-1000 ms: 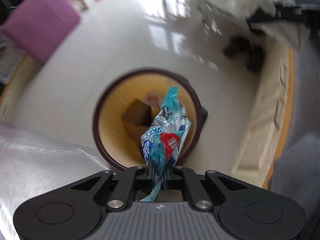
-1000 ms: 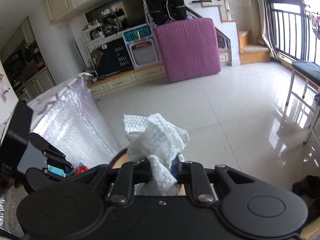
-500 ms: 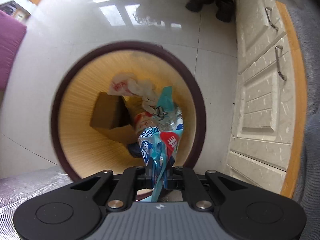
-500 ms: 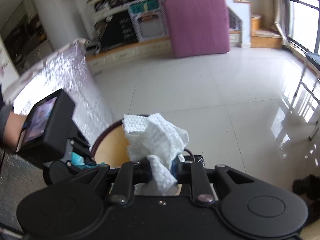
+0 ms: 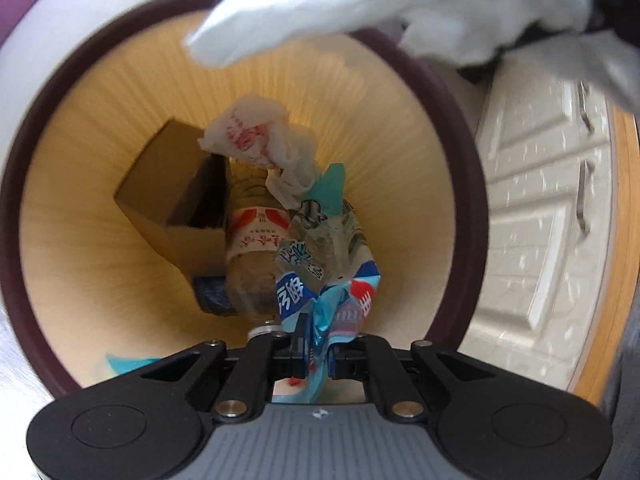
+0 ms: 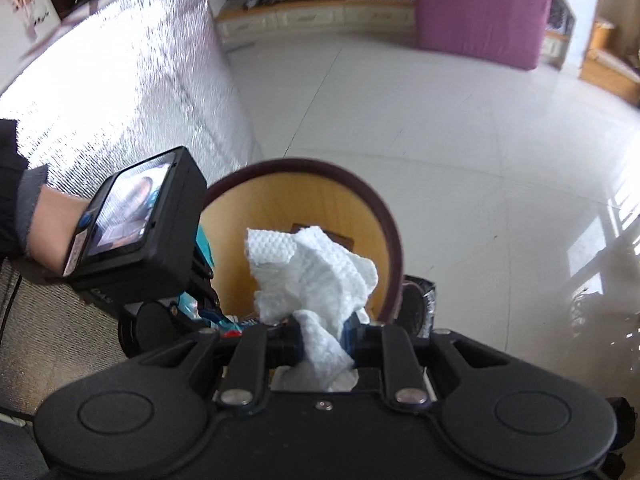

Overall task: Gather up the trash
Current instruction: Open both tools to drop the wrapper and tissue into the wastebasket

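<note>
My left gripper (image 5: pixel 316 354) is shut on a blue snack wrapper (image 5: pixel 328 276) and holds it over the mouth of a round trash bin (image 5: pixel 60 208) with a dark rim and yellow inside. The bin holds a cardboard box (image 5: pixel 168 196), a plastic bottle (image 5: pixel 256 256) and a crumpled white bag (image 5: pixel 260 136). My right gripper (image 6: pixel 322 342) is shut on a crumpled white paper towel (image 6: pixel 316 276), just above the bin's near rim (image 6: pixel 394 240). The towel also shows at the top of the left wrist view (image 5: pixel 400 4). The left gripper's body (image 6: pixel 140 220) is to its left.
White cabinet drawers (image 5: pixel 552 208) with a wood top stand right of the bin. A silver foil-covered surface (image 6: pixel 120 92) lies to the left. A purple cushion (image 6: pixel 480 8) leans at the far side of the white tiled floor (image 6: pixel 460 120).
Both grippers have moved closer to the bin and tilted down. The left one now looks straight into it, and the right one's paper towel has come in over the bin's rim.
</note>
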### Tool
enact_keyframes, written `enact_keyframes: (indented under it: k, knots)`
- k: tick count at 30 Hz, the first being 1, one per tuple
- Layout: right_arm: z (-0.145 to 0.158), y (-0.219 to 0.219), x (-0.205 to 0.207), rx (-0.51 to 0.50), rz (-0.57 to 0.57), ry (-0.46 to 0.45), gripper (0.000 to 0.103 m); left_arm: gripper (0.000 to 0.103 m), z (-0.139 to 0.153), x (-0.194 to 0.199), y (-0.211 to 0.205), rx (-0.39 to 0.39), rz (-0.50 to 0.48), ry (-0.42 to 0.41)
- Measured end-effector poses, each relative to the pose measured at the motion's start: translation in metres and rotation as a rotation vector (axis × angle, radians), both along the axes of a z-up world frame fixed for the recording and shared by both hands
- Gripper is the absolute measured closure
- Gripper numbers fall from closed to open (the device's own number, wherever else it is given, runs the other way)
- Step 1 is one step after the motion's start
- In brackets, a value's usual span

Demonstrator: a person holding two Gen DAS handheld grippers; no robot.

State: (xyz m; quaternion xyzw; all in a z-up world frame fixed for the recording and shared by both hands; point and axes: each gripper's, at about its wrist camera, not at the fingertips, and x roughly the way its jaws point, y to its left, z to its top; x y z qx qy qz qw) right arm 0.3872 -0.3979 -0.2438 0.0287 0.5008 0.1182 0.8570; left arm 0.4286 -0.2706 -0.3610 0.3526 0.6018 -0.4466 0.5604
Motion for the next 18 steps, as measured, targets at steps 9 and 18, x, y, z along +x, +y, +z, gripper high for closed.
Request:
enact_keyframes:
  k: [9, 18]
  knots:
    - [-0.054, 0.011, 0.065, 0.131, -0.043, 0.156, 0.074, 0.094, -0.004, 0.009, 0.014, -0.043, 0.215, 0.041]
    - [-0.06, -0.001, 0.049, 0.133, -0.104, 0.146, 0.03, 0.089, -0.011, 0.004, 0.013, -0.036, 0.247, 0.018]
